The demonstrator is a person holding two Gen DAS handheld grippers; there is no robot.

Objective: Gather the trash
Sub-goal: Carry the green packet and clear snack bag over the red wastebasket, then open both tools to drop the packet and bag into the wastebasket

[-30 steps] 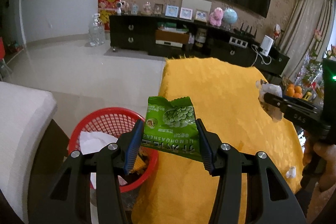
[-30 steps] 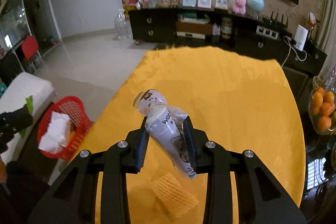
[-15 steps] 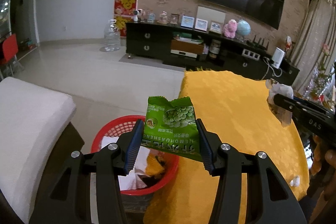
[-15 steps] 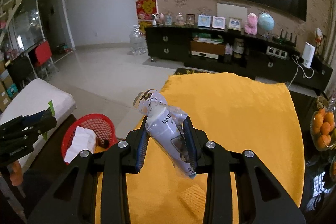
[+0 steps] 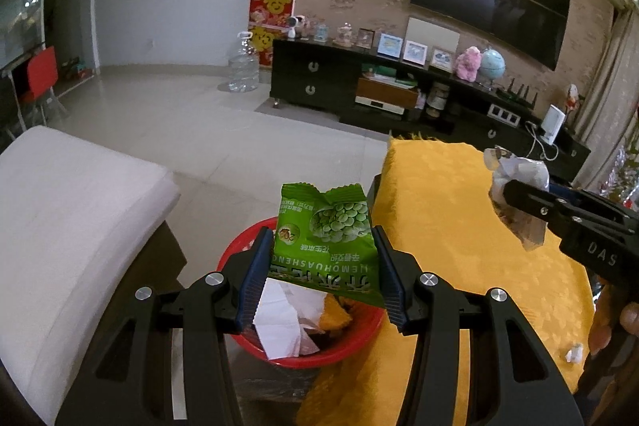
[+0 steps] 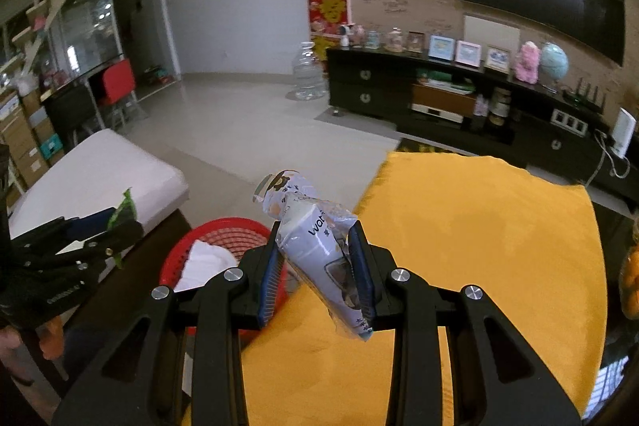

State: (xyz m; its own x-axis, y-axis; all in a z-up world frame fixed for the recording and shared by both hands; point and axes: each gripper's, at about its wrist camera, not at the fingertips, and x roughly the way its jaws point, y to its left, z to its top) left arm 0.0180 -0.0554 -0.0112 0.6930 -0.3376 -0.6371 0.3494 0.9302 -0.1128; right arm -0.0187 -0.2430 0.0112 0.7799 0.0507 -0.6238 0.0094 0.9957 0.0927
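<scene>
Left gripper (image 5: 324,280) pinching green pea packet (image 5: 329,244), held above red basket (image 5: 351,344). Basket off tabletop's (image 5: 447,210) left edge, holding white paper (image 5: 281,322) and orange scrap (image 5: 333,314). Right gripper (image 6: 317,276) clamped on clear wrapper (image 6: 315,238), tilted, top toward 11 o'clock, over tabletop's yellow cloth edge; basket (image 6: 217,230) at 9 o'clock of it. White scrap (image 5: 574,352) on cloth at 3 o'clock of left gripper. White cushion (image 5: 72,210) at 9 o'clock of basket.
</scene>
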